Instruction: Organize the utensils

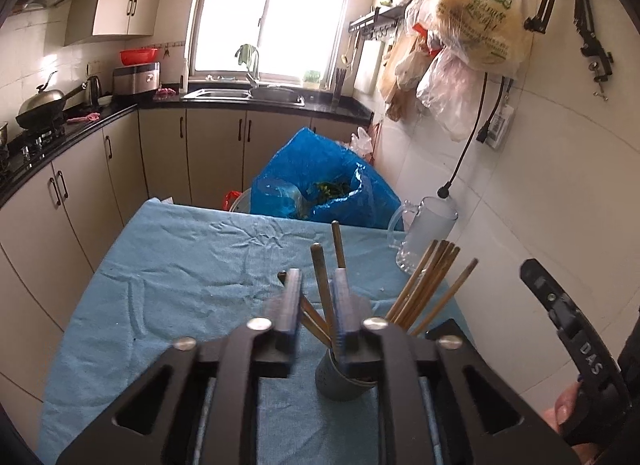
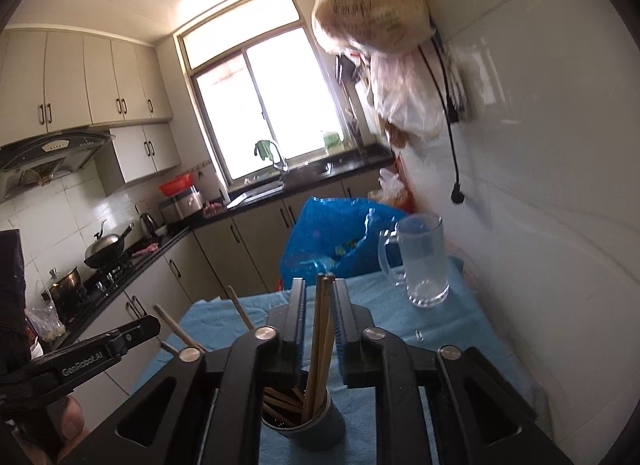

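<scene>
On the blue-clothed desk [image 1: 168, 265] a grey cup [image 1: 340, 379] stands upright and serves as the holder, with wooden chopsticks [image 1: 430, 287] fanned out of it, so the sorting looks largely done. In the left wrist view the left claw [image 1: 318, 305] sits over the cup's rim with its jaws a little spread; two chopsticks rise in the gap between them, and the pads do not appear to press either one, which suits a release into the cup. The main bundle leans toward two o'clock, resting on the rim. In the right wrist view the right claw [image 2: 320, 317] is likewise slightly parted around a pair of chopsticks [image 2: 322, 345] whose lower ends already stand inside the cup [image 2: 304, 421]; there is a sliver of space beside the sticks, so they seem to stand on their own. Other sticks lean out toward ten o'clock. A frosted glass mug [image 2: 426, 261] stands empty at one o'clock near the wall, well apart from the cup, and a blue bag [image 2: 332, 237] sits beyond the desk's far edge at twelve.
</scene>
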`<state>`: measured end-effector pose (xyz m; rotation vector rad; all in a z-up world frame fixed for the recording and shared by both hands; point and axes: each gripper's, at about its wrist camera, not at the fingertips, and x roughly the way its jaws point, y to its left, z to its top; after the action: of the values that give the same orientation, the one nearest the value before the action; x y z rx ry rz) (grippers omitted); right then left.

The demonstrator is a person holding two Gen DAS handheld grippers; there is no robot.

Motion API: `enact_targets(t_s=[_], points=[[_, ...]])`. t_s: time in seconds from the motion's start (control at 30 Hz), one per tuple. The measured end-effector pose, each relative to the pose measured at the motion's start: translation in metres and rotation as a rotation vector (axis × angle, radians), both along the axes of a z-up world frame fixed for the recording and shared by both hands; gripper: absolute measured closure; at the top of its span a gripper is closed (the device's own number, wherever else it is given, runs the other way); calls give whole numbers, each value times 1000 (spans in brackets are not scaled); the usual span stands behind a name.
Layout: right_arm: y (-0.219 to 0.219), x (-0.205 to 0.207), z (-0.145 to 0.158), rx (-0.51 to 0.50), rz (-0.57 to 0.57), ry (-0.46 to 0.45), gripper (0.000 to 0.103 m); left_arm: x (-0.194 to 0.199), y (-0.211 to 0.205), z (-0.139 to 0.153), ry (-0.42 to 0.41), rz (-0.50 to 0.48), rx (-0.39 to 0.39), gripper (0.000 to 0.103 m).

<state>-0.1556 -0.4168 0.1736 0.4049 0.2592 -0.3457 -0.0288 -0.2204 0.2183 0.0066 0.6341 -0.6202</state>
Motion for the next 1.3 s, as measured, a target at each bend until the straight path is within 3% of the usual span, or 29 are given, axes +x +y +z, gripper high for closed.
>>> enact_targets(t_s=[0.17,0.2,0.27,0.53,0.63,0.9,1.1,1.3], points=[[14,-36,10,-24,-35,-29,62,-26,28,7,-66,51,-8,48],[17,-42,9,-29,-43,-24,52,-31,35,6,-76,57,-5,36],[28,-55,5,-47,-56,-16,40,-46,53,1,-99,77,-5,27],[88,-85,-31,-160,-131,133,10,-101,113,-41,-197,171,108,10],[102,-94,-42,-166,-160,176,6,-107,127,-55,-157,190,140,8],[128,-106,-56,-202,-174,255,5,-112,143,-77,-77,216,206,4],[132,-107,-60,-203,-181,284,5,-120,142,-81,-65,162,222,4],[134,-106,-63,-198,-177,298,5,-123,141,-87,-61,223,269,4]])
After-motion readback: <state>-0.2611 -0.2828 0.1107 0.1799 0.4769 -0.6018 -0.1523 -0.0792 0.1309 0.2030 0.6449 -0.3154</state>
